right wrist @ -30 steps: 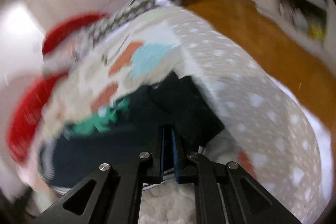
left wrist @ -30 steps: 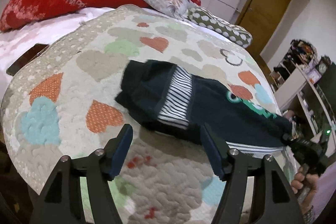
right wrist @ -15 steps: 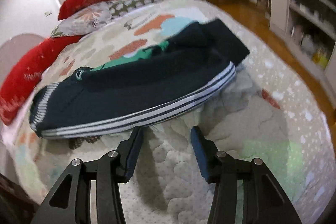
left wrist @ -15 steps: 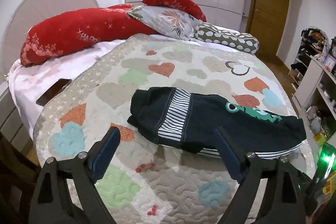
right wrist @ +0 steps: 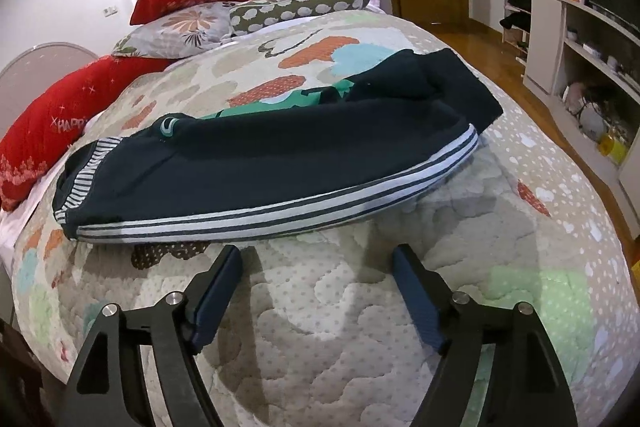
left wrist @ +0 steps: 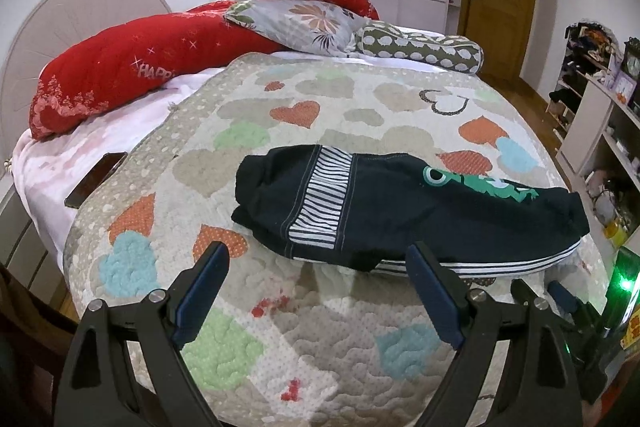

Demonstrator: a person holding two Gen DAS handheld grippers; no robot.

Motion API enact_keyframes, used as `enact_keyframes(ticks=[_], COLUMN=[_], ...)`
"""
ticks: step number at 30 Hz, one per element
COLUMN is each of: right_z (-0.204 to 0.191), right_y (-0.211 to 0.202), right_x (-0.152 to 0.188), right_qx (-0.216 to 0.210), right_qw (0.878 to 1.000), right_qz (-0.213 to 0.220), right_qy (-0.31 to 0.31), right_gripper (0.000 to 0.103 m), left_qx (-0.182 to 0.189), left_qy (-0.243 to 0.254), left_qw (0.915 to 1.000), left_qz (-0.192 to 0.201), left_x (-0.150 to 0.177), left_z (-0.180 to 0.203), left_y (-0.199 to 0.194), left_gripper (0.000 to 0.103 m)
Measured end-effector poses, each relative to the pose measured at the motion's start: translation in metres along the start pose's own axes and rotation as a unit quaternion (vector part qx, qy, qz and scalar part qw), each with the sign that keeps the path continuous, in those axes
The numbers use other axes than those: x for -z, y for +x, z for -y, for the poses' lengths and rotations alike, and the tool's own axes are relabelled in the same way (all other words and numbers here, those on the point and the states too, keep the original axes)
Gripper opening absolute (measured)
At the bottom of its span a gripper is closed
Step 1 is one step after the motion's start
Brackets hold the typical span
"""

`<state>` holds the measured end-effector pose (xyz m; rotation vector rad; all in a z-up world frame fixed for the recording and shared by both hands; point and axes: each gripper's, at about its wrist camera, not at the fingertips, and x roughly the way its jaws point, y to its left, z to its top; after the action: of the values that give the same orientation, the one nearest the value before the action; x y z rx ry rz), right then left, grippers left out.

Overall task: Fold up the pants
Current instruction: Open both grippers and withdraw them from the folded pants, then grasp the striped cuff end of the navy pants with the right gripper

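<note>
Dark navy pants (left wrist: 400, 211) with white stripes and a green cartoon print lie folded lengthwise on the heart-patterned quilt (left wrist: 320, 327). In the right wrist view the pants (right wrist: 260, 167) stretch from the striped waistband at left to the cuff at right. My left gripper (left wrist: 316, 267) is open and empty, just in front of the waistband end. My right gripper (right wrist: 318, 263) is open and empty, just in front of the striped side seam. The right gripper also shows at the lower right of the left wrist view (left wrist: 540, 291).
Red pillows (left wrist: 120, 75), a floral pillow (left wrist: 304, 23) and a spotted bolster (left wrist: 420, 47) lie at the head of the bed. A dark phone (left wrist: 96, 179) lies on the pink sheet at left. White shelves (right wrist: 580, 39) stand beyond the bed's right side, by the wooden floor.
My right gripper let go of the pants' cuff end, opened wide and drew back. My left gripper also drew back and opened wider. The pants now lie flat on the quilt.
</note>
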<state>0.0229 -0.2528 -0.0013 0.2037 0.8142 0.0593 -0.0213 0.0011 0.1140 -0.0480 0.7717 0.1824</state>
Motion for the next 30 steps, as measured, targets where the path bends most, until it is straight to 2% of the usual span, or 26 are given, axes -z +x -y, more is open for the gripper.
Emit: enact_keyframes(ticks=[7,11,14,21,23,26,28,30], right_z=[0.003,0.004,0.002,-0.003,0.000,0.016,0.029,0.050], right_y=[0.000,0.000,0.001,0.001,-0.005,-0.021,-0.030,-0.035], right_x=[0.001,0.003,0.002,0.005,0.003,-0.005,-0.012,-0.019], right_qx=[-0.007,-0.017,-0.026,-0.019,-0.028,-0.045,-0.033,-0.031], right_qw=[1.000,1.000,1.000,0.999,0.999,0.998,0.997,0.995], right_qz=[0.004,0.007,-0.001,0.008,0.014,0.048,0.068,0.081], right_qy=[0.006,0.007,-0.004,-0.025,-0.020,0.006,0.021,0.050], right_gripper=[0.082,0.087,0.092,0.093,0.091,0.089,0.089,0.089], left_qx=[-0.002,-0.003,-0.003,-0.002,0.014,0.063,0.119,0.156], left_qy=[0.003,0.009,0.014,0.033,0.038,0.042,0.051,0.065], left_qw=[1.0000,0.9999,0.9998,0.9991,0.9988,0.9965,0.9900,0.9826], left_qz=[-0.003,-0.007,-0.011,-0.026,-0.029,-0.035,-0.056,-0.076], left_x=[0.001,0.004,0.005,0.006,0.000,-0.018,-0.036,-0.052], left_z=[0.003,0.003,0.004,0.011,0.014,0.021,0.034,0.054], left_y=[0.002,0.005,0.008,0.020,0.023,0.028,0.038,0.048], left_gripper=[0.089,0.089,0.089,0.089,0.089,0.089,0.089,0.089])
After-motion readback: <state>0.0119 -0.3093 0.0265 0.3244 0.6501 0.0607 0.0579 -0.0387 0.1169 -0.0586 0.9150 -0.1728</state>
